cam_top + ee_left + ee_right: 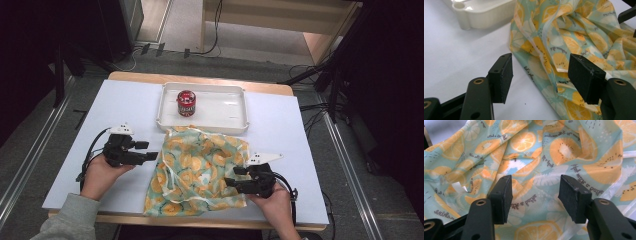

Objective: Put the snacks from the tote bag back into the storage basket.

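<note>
A crumpled cloth bag (197, 167) printed with orange slices on pale teal lies in the middle of the table, white drawstring loose across it. My left gripper (154, 156) stands open at the bag's left edge; in the left gripper view (540, 75) the bag's folded edge (554, 57) lies between the jaws with no pad pressing on it. My right gripper (231, 181) is open over the bag's lower right part; its jaws (535, 195) stand apart above the printed cloth (549, 152). A red can (186, 103) stands upright in a white tray (235, 120) behind the bag.
The white tray's corner (471, 17) shows beyond my left gripper. A white sheet (125, 110) covers the wooden table. Cables and a metal rail lie on the floor around it.
</note>
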A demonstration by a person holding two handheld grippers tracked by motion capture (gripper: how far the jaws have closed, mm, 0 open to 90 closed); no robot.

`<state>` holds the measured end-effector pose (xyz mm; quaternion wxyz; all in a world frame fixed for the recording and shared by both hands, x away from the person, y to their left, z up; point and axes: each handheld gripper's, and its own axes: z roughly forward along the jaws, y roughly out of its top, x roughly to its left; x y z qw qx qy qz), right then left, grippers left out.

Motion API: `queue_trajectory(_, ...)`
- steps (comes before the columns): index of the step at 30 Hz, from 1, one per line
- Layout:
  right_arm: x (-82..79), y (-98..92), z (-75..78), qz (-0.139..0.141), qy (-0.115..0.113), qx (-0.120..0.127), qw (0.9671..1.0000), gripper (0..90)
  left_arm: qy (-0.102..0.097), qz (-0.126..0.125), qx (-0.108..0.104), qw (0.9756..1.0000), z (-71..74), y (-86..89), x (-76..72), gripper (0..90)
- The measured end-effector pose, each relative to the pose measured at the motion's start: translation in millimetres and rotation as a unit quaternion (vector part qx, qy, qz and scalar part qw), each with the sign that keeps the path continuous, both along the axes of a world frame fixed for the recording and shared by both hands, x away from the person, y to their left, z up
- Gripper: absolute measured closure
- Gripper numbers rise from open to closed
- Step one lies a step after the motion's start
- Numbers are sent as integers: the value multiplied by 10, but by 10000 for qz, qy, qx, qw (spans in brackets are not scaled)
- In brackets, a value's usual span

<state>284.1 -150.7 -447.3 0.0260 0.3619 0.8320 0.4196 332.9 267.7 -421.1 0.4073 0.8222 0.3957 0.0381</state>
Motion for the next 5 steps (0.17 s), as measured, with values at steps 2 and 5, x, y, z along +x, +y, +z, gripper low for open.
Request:
queue_trajectory(2,3,-2,-2,0,7,6,10000,453,16,16,23,10000,-16,7,5,366)
queue_trajectory(5,14,-5,-5,11,-3,8,10000,451,27,13,30,10000,-25,16,7,362)
